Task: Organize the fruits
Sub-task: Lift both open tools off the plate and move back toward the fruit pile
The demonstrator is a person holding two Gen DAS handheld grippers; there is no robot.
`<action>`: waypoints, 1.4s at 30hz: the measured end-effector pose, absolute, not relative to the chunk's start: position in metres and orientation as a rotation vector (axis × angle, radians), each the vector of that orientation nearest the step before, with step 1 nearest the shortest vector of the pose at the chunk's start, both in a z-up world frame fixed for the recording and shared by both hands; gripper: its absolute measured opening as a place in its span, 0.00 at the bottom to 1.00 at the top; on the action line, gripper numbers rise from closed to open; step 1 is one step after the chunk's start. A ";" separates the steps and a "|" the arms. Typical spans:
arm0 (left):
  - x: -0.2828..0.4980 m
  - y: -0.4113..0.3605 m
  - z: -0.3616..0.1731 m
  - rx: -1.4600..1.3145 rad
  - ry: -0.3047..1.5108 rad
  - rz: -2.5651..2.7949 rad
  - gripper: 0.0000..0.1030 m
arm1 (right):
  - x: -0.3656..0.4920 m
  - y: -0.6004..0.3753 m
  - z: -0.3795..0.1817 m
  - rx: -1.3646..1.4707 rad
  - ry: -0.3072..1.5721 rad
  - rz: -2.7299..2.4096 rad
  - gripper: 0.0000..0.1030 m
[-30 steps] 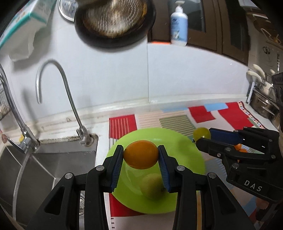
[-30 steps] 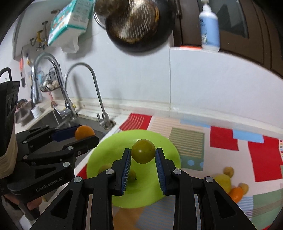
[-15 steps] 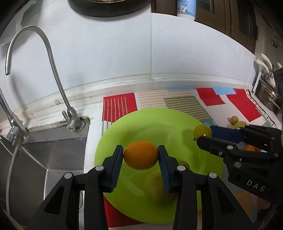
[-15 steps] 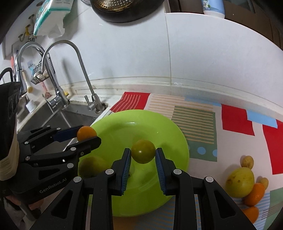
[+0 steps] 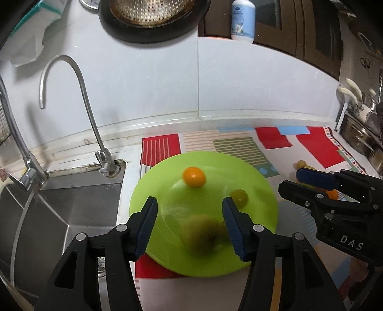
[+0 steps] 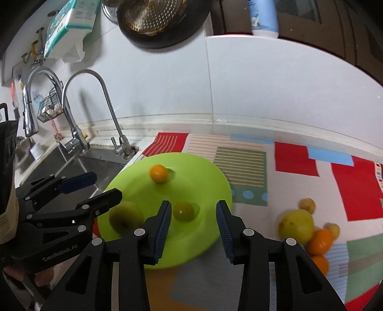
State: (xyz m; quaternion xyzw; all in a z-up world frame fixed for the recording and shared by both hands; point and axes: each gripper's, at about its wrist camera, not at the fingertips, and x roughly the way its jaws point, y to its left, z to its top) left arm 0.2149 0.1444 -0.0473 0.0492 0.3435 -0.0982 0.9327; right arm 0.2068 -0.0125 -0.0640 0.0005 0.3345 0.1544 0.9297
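Note:
A lime-green plate [image 5: 261, 189] [image 6: 215, 186] lies on the patterned mat beside the sink. On it rest a small orange [image 5: 194, 177] [image 6: 158, 174], a small green fruit [image 5: 239, 197] [image 6: 183, 211] and a larger yellow-green fruit [image 5: 201, 235] [image 6: 124, 217], which looks blurred. My left gripper [image 5: 190, 215] [image 6: 92, 184] hovers over the plate's near side with its jaws opening and nothing between the pads. My right gripper [image 6: 194, 220] [image 5: 298, 178] is also opening above the plate. The green fruit lies just ahead of its left pad, untouched.
More fruit [image 6: 296, 226] sits in a heap on the mat [image 6: 294, 162] right of the plate: a yellow-green one, oranges and small yellowish ones. A steel sink [image 5: 59, 210] with tall taps [image 5: 81, 95] lies left. Pots [image 5: 359, 138] stand at the far right; a colander [image 5: 153, 14] hangs on the wall.
Both grippers opened and let go: the orange left the left pads and the green fruit left the right pads. Both now lie on the plate. Both grippers pulled back slightly.

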 end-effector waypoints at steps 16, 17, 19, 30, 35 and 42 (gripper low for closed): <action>0.144 0.117 -0.007 0.110 0.600 -0.180 0.75 | 0.134 -0.054 -0.030 0.015 0.579 0.218 0.63; 0.141 0.115 -0.005 0.112 0.596 -0.180 0.76 | 0.129 -0.058 -0.028 0.017 0.572 0.213 0.63; 0.135 0.109 -0.001 0.112 0.585 -0.186 0.76 | 0.121 -0.064 -0.025 0.018 0.563 0.204 0.63; 0.114 0.072 0.010 0.102 0.539 -0.227 0.79 | 0.093 -0.103 -0.013 0.006 0.524 0.163 0.63; 0.110 0.054 0.009 0.113 0.528 -0.239 0.79 | 0.087 -0.121 -0.010 -0.013 0.516 0.157 0.63; 0.108 0.031 0.007 0.131 0.513 -0.263 0.79 | 0.087 -0.141 -0.008 -0.031 0.517 0.173 0.63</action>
